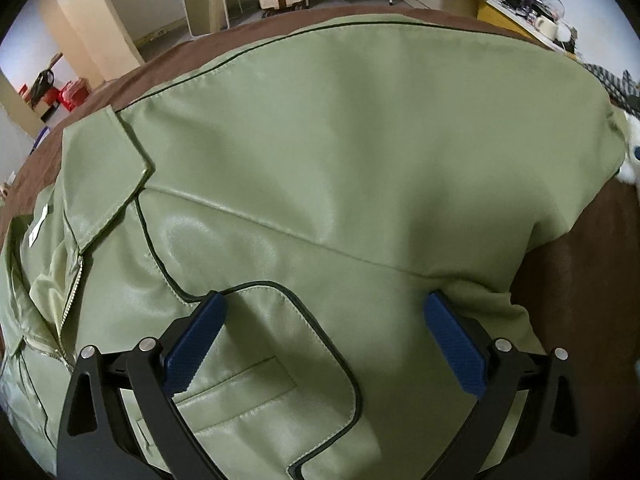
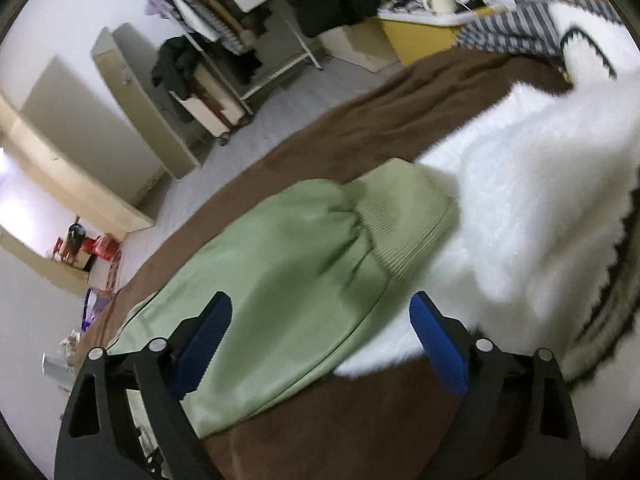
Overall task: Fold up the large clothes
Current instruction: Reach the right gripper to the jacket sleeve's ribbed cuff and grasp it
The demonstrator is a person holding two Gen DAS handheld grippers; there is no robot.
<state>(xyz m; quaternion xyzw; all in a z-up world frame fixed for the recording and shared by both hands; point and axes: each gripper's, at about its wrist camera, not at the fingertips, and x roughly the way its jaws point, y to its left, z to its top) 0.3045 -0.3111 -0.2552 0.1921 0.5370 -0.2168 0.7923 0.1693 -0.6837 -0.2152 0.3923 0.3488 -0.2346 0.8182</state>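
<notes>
We see a brown bed cover (image 1: 580, 280) carrying the green jacket (image 1: 320, 160), beside a white fluffy garment (image 2: 540, 200); our left gripper (image 1: 326, 308) and right gripper (image 2: 320, 308) tilt downward over it, jaws wide, empty.

Jacket (image 1: 360, 152): pale sage green, glossy, edged in thin dark piping.
Cuff (image 2: 404, 216): same green, ribbed knit.
Zip (image 1: 70, 300): silvery teeth on cream tape.
Bedcover (image 2: 360, 120): plain chocolate brown.
Fluffy garment (image 2: 540, 200): bright white, dark zigzag trim on the right.
Far cloth (image 2: 516, 28): grey-and-white stripes.
Gripper pads (image 1: 196, 344): deep blue, dotted texture, on black arms.
</notes>
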